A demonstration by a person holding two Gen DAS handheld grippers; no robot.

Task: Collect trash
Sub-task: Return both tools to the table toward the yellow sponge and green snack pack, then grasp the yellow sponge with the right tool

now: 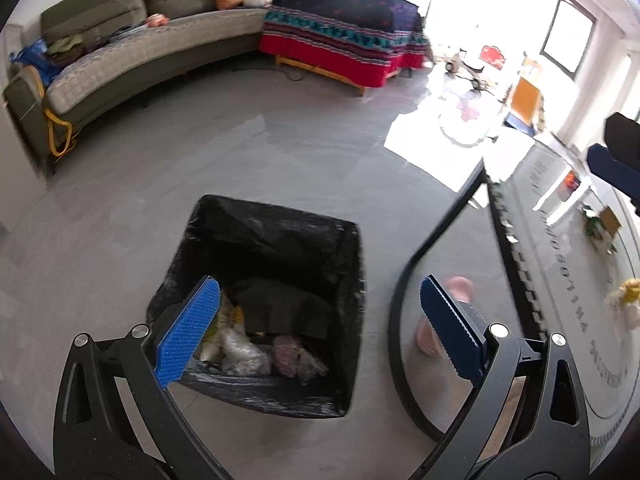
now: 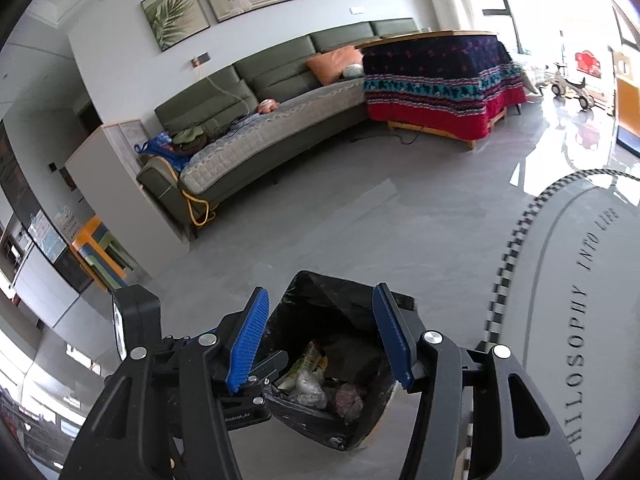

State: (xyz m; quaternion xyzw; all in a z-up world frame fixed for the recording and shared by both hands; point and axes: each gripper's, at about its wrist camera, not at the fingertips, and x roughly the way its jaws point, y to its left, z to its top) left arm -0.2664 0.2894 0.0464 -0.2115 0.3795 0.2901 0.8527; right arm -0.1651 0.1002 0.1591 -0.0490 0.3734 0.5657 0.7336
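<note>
A bin lined with a black bag (image 1: 280,240) stands on the grey floor. Crumpled plastic and wrapper trash (image 1: 244,352) lies inside it. My left gripper (image 1: 320,328) is open and empty, above the bin's near rim. In the right wrist view the same bin (image 2: 340,300) holds the trash (image 2: 316,384). My right gripper (image 2: 320,340) is open and empty above it. The left gripper's body (image 2: 200,360) shows at the lower left there. On the round table, bits of trash (image 1: 604,226) and a yellowish scrap (image 1: 626,296) lie to the right.
A round grey table (image 1: 560,240) with lettering and a checked border stands right of the bin; its black leg (image 1: 404,300) curves down beside it. A pink object (image 1: 456,288) sits on the floor under it. A green sofa (image 1: 120,48) and a blanket-covered table (image 1: 344,36) stand far back.
</note>
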